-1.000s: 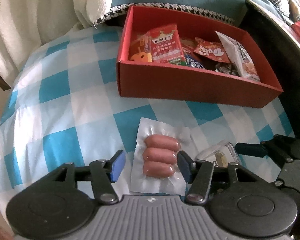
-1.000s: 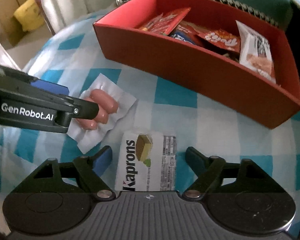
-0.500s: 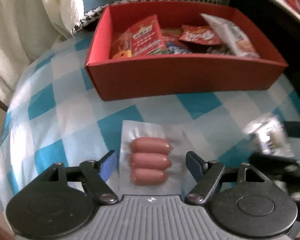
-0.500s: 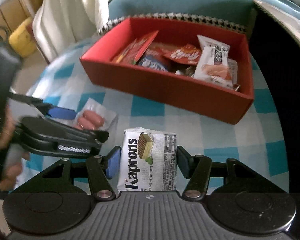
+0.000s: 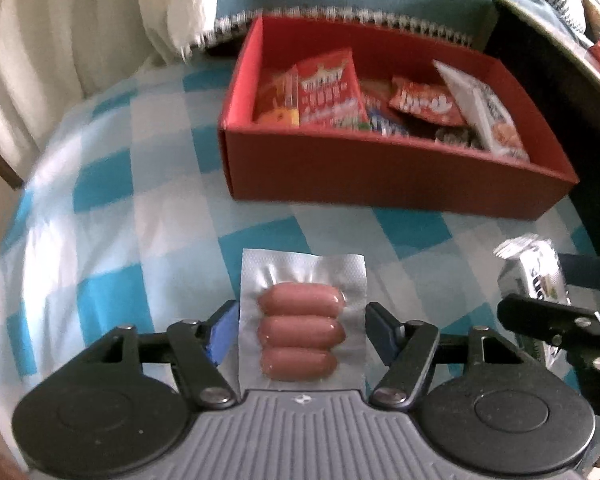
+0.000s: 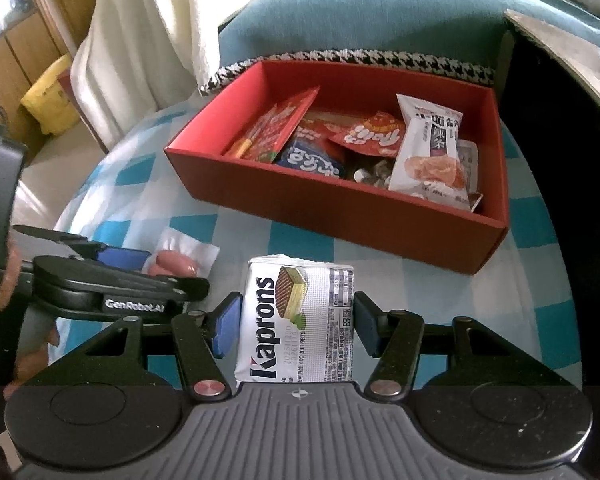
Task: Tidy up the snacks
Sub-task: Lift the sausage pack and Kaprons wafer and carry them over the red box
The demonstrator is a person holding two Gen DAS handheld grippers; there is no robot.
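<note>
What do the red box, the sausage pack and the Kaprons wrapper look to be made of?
Red box: probably matte cardboard, with thin, flat, sharply folded walls and no gloss. Sausage pack: clear plastic film vacuum-sealed around three sausages, with glare and a textured seal border. Kaprons wrapper: printed glossy film, likely plastic or foil, crimped at the end.

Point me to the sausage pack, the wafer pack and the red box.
sausage pack [image 5: 302,330], left wrist view, on the middle sausage.
wafer pack [image 6: 296,324], right wrist view, on the middle of its printed front.
red box [image 6: 340,208], right wrist view, on its near outer wall.
</note>
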